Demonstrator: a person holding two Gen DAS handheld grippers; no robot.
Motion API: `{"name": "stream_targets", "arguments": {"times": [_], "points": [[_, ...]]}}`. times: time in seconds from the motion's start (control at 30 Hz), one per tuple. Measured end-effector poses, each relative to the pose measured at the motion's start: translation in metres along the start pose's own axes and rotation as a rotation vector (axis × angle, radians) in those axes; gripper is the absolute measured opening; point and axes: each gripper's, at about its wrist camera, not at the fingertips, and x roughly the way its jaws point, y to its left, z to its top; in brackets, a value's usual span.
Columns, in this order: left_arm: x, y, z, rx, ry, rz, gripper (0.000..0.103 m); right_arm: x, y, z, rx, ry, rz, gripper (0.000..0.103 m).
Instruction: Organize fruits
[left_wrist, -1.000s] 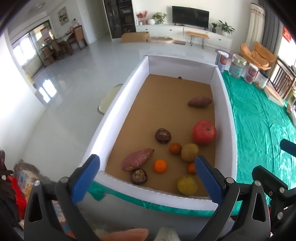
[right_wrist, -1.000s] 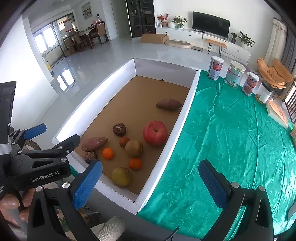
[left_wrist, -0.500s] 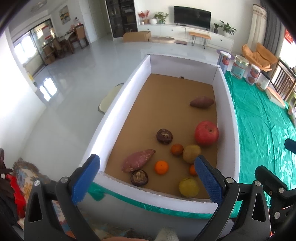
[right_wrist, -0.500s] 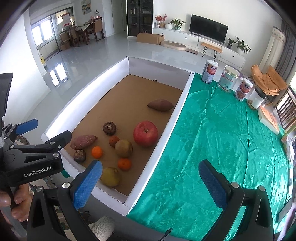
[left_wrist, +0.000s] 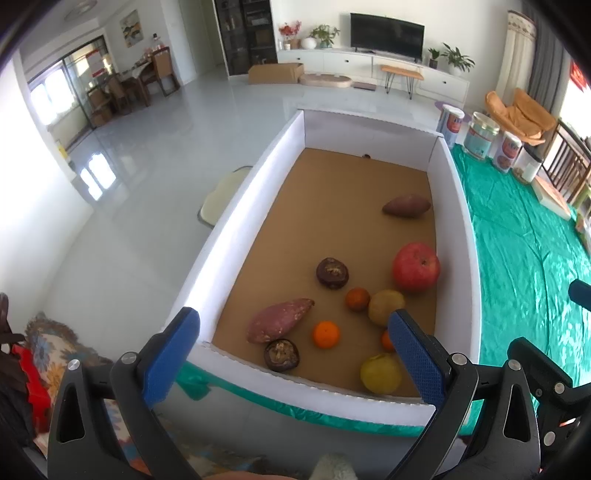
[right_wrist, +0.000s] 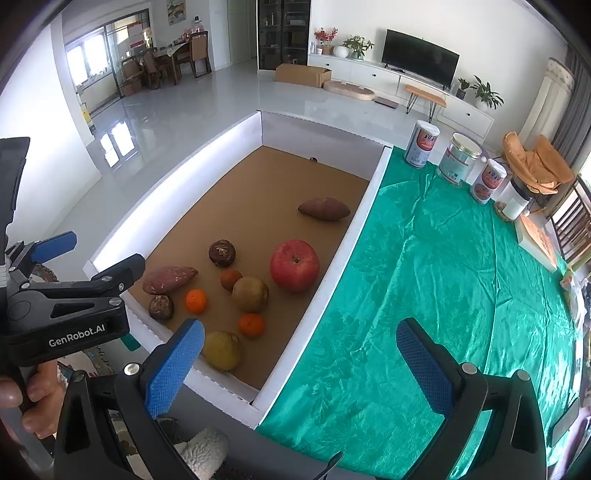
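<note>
While both tongs, left (left_wrist: 293, 354) and right (right_wrist: 300, 365), hang spread wide and empty short of the box's (left_wrist: 454, 206) near wall, the fruit lies on its brown floor: an apple (left_wrist: 416, 267) by the right wall, three oranges (left_wrist: 325, 334), two sweet potatoes (left_wrist: 277, 319), two brownish-yellow fruits and two dark ones (left_wrist: 332, 272). Green cloth (right_wrist: 424, 295) covers the surface beside it.

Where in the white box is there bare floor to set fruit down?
The far half of the white box is bare, between its back wall and the lone sweet potato. The strip along the left wall is free too. The near right end is crowded around the red apple.
</note>
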Motion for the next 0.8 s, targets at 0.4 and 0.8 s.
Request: {"name": "stream_targets", "arguments": {"times": [0.4,0.8], "points": [[0.0018,0.0023,0.0001,-0.003,0.003,0.001,0.102,0.0024,0.0028,-0.0003,-0.003,0.013,-0.003,0.103],[0.0016,0.0048,0.0014,-0.010,0.005,0.003,0.102,0.0039,0.0033,-0.0017,-0.002,0.020,0.002,0.103]]}}
